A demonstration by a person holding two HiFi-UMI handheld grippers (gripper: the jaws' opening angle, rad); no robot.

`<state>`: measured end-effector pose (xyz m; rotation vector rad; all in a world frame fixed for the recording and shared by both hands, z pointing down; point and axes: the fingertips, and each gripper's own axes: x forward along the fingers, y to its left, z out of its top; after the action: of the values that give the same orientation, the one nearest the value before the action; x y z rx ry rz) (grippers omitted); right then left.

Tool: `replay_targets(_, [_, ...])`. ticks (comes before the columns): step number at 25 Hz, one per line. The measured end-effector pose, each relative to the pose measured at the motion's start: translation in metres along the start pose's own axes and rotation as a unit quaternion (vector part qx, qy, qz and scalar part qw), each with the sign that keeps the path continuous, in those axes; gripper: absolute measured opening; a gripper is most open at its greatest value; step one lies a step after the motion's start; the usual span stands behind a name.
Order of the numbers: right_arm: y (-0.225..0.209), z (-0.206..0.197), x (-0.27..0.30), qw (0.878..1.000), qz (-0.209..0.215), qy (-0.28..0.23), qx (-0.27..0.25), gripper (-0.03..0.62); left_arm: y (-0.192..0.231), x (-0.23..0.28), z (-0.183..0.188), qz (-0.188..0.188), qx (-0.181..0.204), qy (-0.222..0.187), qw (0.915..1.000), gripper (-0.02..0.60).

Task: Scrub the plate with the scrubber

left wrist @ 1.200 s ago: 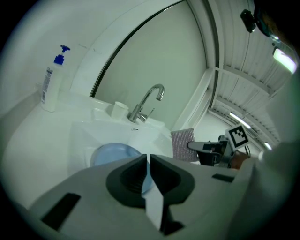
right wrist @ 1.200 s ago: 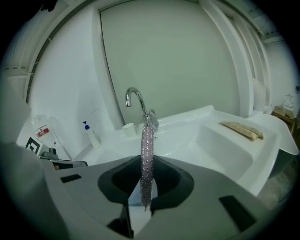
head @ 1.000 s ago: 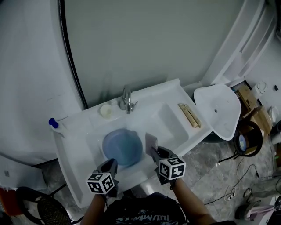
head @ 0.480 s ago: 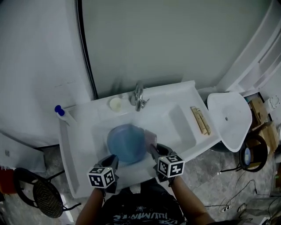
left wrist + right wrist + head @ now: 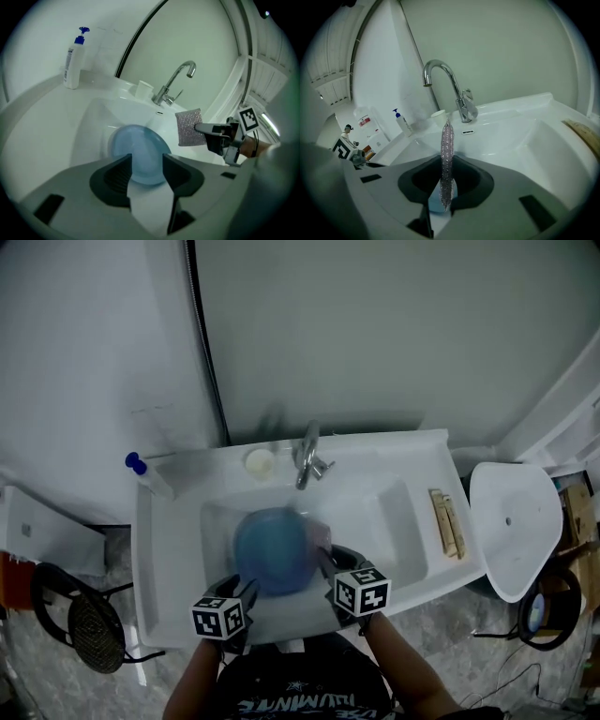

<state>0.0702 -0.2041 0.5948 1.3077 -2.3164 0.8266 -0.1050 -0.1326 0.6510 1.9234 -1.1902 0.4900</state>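
Far left on the white sink (image 5: 375, 512) ledge stands a slim white soap bottle (image 5: 141, 470) with a blue pump top. Right of it sits a small pale cup (image 5: 260, 462), then the curved, shiny metal faucet (image 5: 307, 454). The basin itself is smooth, glossy and rounded at the corners.

My left gripper (image 5: 246, 589) is at the near rim of the basin. Its dark, ribbed jaws have just been opening and now stand spread. The plate's near edge shows in the gap between them, but the pads do not press on it.

The plate (image 5: 272, 551) is round, smooth and translucent blue, with a shallow raised rim. It lies in the basin, a little left of centre and on the near side of the faucet.

Just right of it, my right gripper (image 5: 323, 559) is clamped on the scrubber (image 5: 321, 535). This is a flat rectangular pad of silvery, glittering mesh that stands upright between the jaws. From the right gripper view it shows edge-on as a thin, knobbly strip. In the left gripper view it hangs beside the plate and clear of it.

On the sink's right ledge lies a narrow wooden strip (image 5: 447, 521).
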Motion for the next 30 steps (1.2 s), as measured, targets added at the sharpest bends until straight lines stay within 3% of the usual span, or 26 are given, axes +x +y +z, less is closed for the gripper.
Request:
replay_targets(9, [-0.020,-0.001,0.019,0.999,0.030,0.029,-0.009,0.077,0.028,0.028,-0.010,0.063,-0.046,0.031,0.9965,0.251])
replay_targets(30, [-0.040,-0.011,0.041,0.996,0.053,0.075,-0.018,0.077,0.068,0.091,-0.026,0.095,-0.153,0.083,0.9801,0.258])
